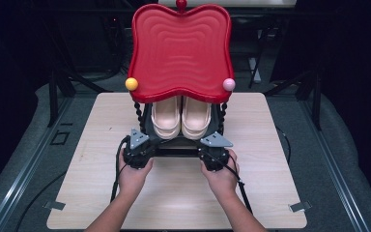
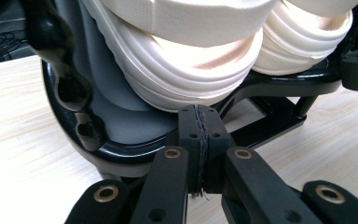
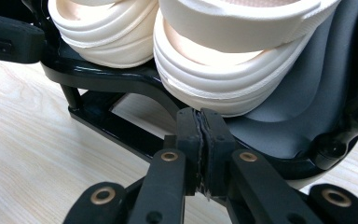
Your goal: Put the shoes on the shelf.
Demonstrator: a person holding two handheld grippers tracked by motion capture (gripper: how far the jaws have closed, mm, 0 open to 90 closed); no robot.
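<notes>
A small stand with a wavy red top tray [image 1: 181,48] sits at the table's middle. On its grey lower shelf [image 2: 121,116] rests a pair of cream sandals, one at the left [image 1: 166,118] and one at the right [image 1: 196,118]. My left gripper [image 1: 144,145] is at the shelf's front left, jaws pressed together just before the black rim [image 2: 116,151] and under the left sandal's toe [image 2: 182,74]. My right gripper [image 1: 211,145] mirrors it at the front right, shut below the right sandal's toe [image 3: 233,74]. Nothing shows between either pair of jaws.
The light wooden table [image 1: 174,198] extends in front of and beside the stand. A yellow ball [image 1: 131,84] and a pink ball [image 1: 229,84] mark the red tray's front corners, atop black beaded posts [image 1: 138,111]. Dark floor and metal frames surround the table.
</notes>
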